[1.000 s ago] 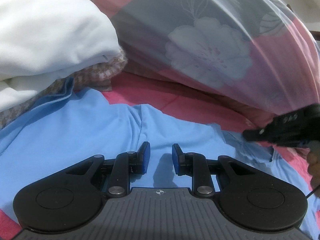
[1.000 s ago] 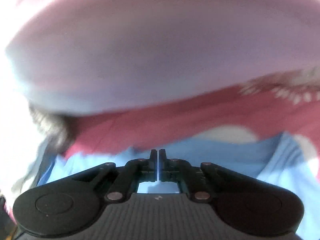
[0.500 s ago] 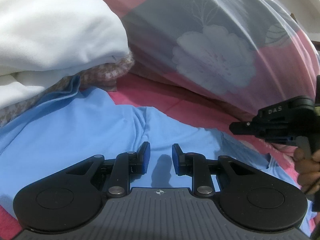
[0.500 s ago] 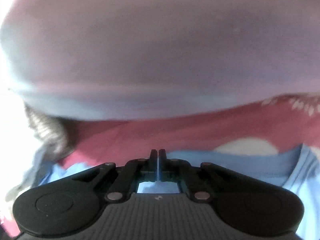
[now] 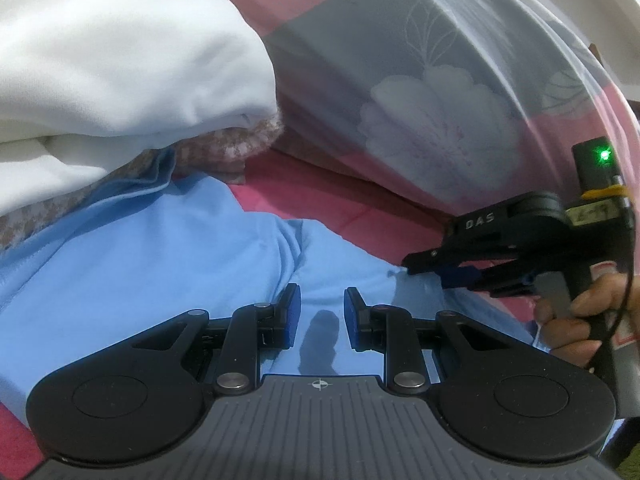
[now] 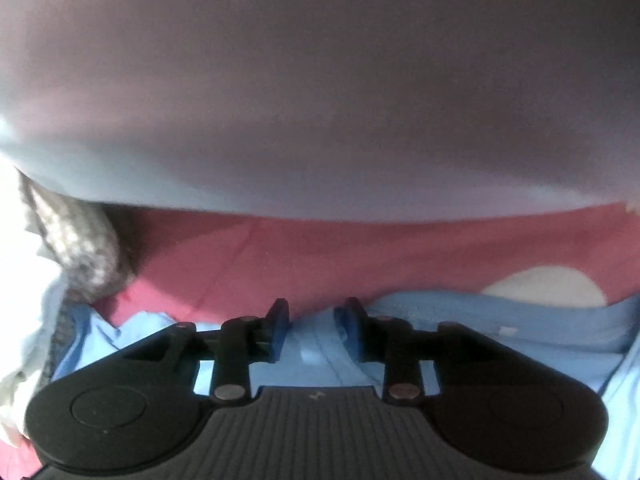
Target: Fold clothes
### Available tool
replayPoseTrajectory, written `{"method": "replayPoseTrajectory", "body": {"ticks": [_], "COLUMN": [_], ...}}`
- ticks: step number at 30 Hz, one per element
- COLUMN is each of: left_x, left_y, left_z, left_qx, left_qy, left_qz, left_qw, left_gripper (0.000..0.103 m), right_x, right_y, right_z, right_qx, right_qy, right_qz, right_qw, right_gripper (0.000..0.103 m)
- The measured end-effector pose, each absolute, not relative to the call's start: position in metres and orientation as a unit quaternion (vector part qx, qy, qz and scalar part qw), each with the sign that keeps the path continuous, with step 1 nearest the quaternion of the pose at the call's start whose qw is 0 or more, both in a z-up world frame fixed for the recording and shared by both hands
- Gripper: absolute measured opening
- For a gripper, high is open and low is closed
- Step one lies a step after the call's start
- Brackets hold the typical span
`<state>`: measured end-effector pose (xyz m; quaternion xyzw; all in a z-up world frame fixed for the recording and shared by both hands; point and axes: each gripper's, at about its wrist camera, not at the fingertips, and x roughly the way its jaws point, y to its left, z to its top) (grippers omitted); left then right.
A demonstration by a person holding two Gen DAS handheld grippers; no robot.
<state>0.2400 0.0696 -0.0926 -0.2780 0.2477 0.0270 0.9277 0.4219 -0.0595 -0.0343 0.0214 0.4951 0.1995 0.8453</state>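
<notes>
- A light blue shirt [image 5: 152, 264] lies spread on a pink-red bed sheet [image 5: 320, 204]; everything else here is placed by that shirt.
- The left gripper [image 5: 319, 312] hangs just above the middle of the shirt, its blue-padded fingers [image 5: 290, 316] standing apart with only bare cloth and a shadow between them.
- The right gripper [image 5: 412, 268] is at the far right edge of the shirt, seen side-on from the left wrist view, its tip at a small raised fold of the cloth.
- From its own camera the right gripper [image 6: 316, 316] has its jaws spread wide, with blue cloth showing in the gap and nothing clamped.
- A hand [image 5: 576, 320] grips the handle of that right tool, just off the shirt's right side.
- Beyond the shirt a large pillow [image 5: 420, 92], grey and pink with a pale flower print, rises behind the sheet.
- At the shirt's far left corner a white blanket [image 5: 112, 60] is piled over a brown checked cloth [image 5: 236, 146], which overlaps the shirt's edge.
- In the right wrist view a white round patch [image 6: 548, 286] of the sheet's print shows just past the shirt's top edge.
</notes>
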Motion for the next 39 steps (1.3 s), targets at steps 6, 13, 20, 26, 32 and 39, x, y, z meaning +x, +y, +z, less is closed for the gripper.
{"method": "replayPoseTrajectory", "body": {"ticks": [6,13,20,26,32,39], "left_x": [0.24,0.239,0.238,0.23,0.227,0.218], "left_y": [0.071,0.071,0.074,0.087,0.097,0.109], "left_z": [-0.093,-0.093,-0.092,-0.091,-0.093,-0.094], "left_qx": [-0.281,-0.281,-0.293,-0.3,-0.323,-0.341], "left_qy": [0.247,0.247,0.24,0.218,0.215,0.203], "left_qz": [0.029,0.029,0.032,0.118,0.135,0.17], "left_qw": [0.927,0.927,0.925,0.921,0.912,0.902], "left_gripper": [0.024,0.024,0.024,0.024,0.025,0.025], "right_x": [0.4,0.411,0.414,0.394,0.421,0.397], "right_y": [-0.082,-0.097,-0.108,-0.069,-0.046,-0.056], "right_z": [-0.02,-0.034,-0.019,-0.02,-0.053,-0.025], "right_qx": [0.059,0.104,0.117,0.03,-0.014,-0.018], "right_qy": [0.396,0.382,0.43,0.465,0.461,0.452], "right_qz": [0.223,0.206,0.214,0.274,0.215,0.242], "right_qw": [0.889,0.895,0.869,0.841,0.861,0.859], "right_gripper": [0.0,0.002,0.005,0.006,0.0,0.0]}}
